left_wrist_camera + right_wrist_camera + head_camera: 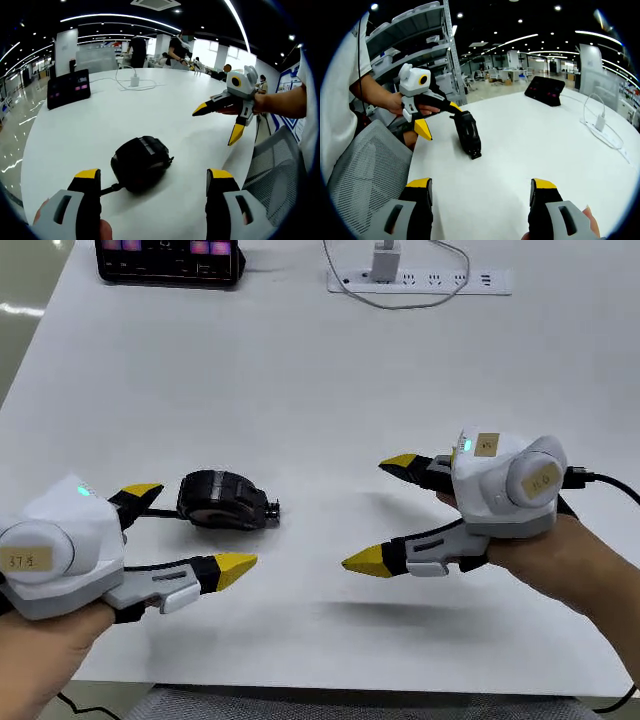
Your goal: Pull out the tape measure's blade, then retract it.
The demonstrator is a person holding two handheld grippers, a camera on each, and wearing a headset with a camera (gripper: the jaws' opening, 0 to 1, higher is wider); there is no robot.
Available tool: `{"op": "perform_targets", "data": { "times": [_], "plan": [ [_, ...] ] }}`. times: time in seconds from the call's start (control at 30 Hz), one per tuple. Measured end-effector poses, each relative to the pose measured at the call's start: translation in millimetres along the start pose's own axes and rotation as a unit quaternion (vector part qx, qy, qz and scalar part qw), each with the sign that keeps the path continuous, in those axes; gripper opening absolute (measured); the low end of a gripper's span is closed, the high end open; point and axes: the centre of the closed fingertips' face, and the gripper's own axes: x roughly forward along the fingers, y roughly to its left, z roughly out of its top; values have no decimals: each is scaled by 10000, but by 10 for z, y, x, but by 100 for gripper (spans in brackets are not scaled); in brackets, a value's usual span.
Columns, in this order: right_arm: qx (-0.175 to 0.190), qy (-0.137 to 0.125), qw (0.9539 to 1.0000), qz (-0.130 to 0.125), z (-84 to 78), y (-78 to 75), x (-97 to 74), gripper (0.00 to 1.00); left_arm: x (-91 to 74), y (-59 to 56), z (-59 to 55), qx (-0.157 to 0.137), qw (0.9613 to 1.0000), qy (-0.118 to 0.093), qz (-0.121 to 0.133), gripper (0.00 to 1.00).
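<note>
Head view: yellow stickers on both claw bodies, handwritten; the left one reads roughly "37.5", the right one is too small to read. No brand legible on the tape measure [222, 500].

Tape measure is black and lies on the white surface [300, 370], near left, between the jaws of the left claw [197, 525], closer to the far jaw. Blade looks fully in, with just the hook end showing at its right side. Can't tell whether the far jaw touches the case; a thin black strap runs from the case towards it.

Left claw: jaws wide apart, nothing clamped, hand wrapped round the body, tips pointing right. Right claw [367, 512]: jaws also spread, empty, tips pointing left at the tape measure, well apart from it and held above the surface, shadow underneath.

Far edge: dark tablet [170, 260] cut off by the frame, and a power strip [420, 280] with a white charger plugged in.
</note>
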Motion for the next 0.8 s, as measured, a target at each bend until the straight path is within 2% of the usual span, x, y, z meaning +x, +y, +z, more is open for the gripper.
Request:
{"op": "perform_targets", "data": {
  "times": [0.47,0.67,0.8],
  "plan": [
    [62,96,9998,-167,-116,45,-222,88,-134,10,-10,213,9997,44,-140,92],
    [107,98,9996,-244,-149,71,-298,90,-206,54,-41,315,9994,87,-145,93],
    [98,176,9995,-258,-201,106,-351,93,-239,33,-57,361,9989,130,-252,93]
  ]
}}
